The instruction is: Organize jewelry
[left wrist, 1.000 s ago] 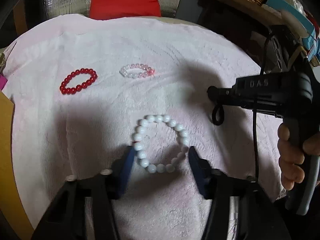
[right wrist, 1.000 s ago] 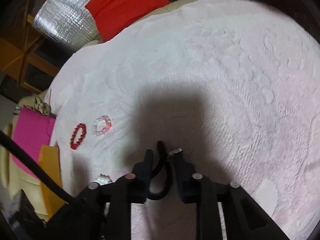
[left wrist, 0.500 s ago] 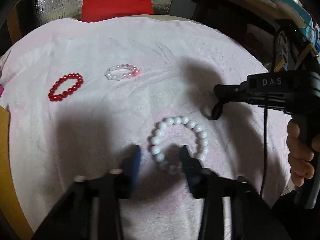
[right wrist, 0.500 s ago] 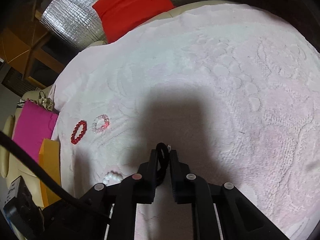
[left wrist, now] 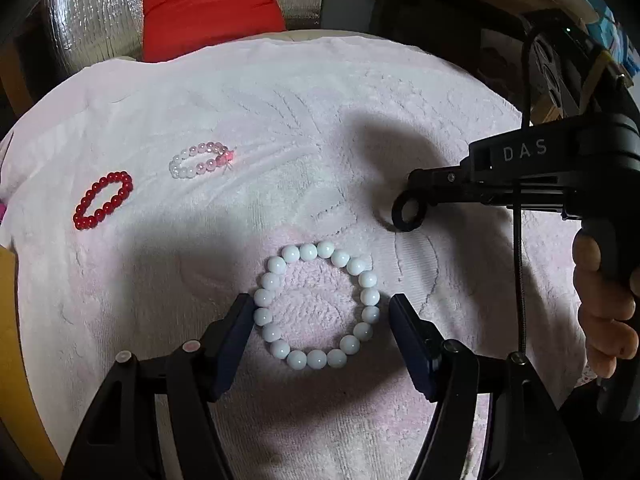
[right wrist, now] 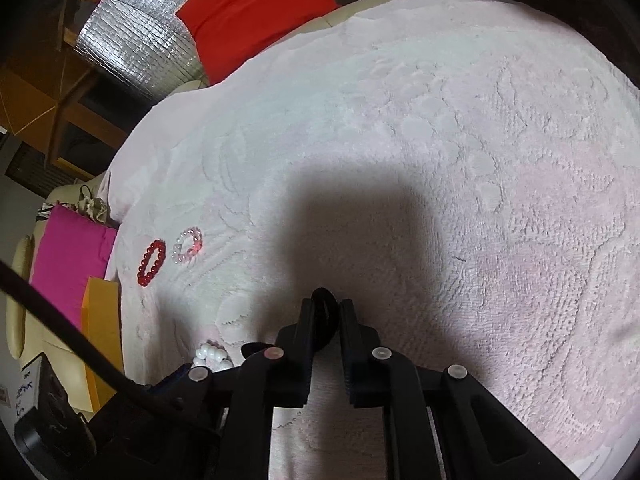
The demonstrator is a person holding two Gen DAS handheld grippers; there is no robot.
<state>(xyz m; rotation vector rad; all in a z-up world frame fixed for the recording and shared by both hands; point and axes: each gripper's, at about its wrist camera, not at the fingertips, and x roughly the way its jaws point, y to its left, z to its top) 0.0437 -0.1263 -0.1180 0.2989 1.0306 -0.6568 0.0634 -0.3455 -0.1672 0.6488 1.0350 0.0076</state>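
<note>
A white bead bracelet (left wrist: 318, 306) lies flat on the pink towel (left wrist: 280, 120). My left gripper (left wrist: 320, 312) is open, one finger on each side of it, apart from the beads. A red bead bracelet (left wrist: 103, 200) and a pale pink bead bracelet (left wrist: 200, 160) lie far left; both also show in the right wrist view, red (right wrist: 152, 257) and pink (right wrist: 188, 246). My right gripper (right wrist: 326, 310) is shut on a black ring (right wrist: 324, 312); in the left wrist view it (left wrist: 416, 200) holds the ring (left wrist: 408, 212) just above the towel, beyond the white bracelet.
A red cushion (left wrist: 208, 4) and silver foil padding (left wrist: 88, 16) stand behind the towel. A magenta cloth (right wrist: 68, 260) and a yellow board (right wrist: 100, 320) lie off the towel's left edge. Shelves with clutter (left wrist: 560, 20) are at the right.
My left gripper opened wider and moved so its fingers straddle the white bracelet. My right gripper closed fully on the black ring and holds it near the towel.
</note>
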